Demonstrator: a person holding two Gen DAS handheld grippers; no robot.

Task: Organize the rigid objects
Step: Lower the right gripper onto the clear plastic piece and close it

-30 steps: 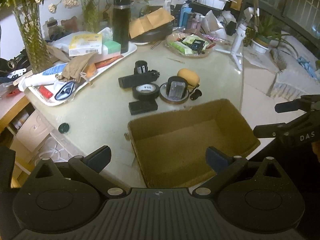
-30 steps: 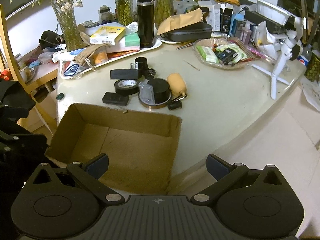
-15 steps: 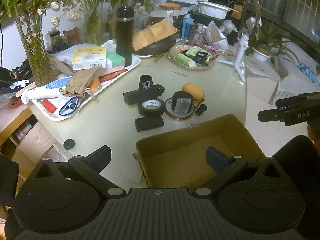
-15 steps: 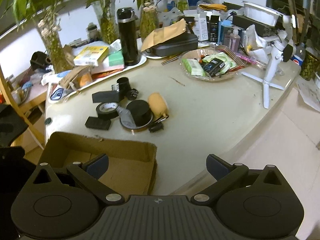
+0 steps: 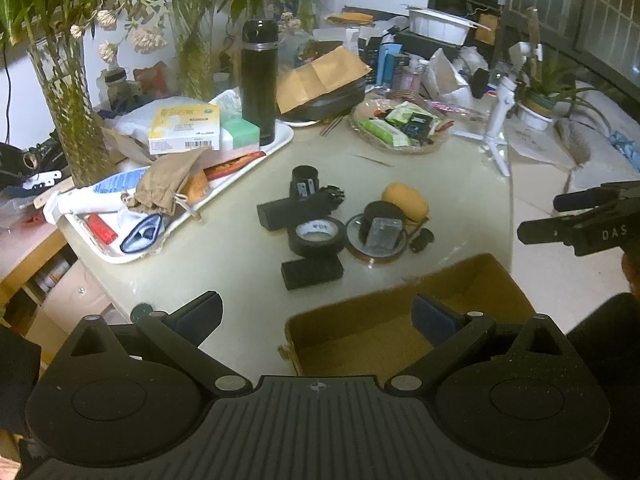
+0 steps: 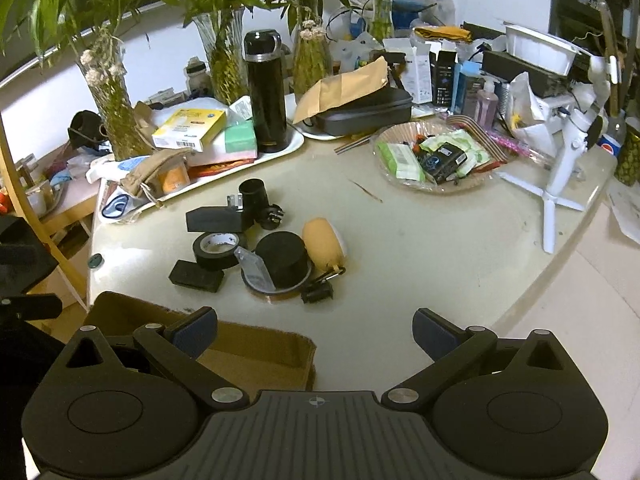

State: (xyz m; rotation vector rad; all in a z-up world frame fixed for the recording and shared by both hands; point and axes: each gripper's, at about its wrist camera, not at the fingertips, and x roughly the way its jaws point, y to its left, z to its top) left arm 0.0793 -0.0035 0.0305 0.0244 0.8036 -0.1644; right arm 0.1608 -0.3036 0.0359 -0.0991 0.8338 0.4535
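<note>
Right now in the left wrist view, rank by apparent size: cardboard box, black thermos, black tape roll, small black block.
1. cardboard box, though nearest the camera
2. black thermos
3. black tape roll and small black block look alike; no ranking.

Open left gripper (image 5: 316, 316) above cardboard box (image 5: 404, 320)

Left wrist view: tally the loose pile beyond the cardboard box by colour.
Black: 7 - tape roll, flat block, long block, clip cylinder, knob, round cap, plug
Orange: 1 - sponge
Clear: 1 - case
Brown: 1 - tape ring
Total: 10
</note>
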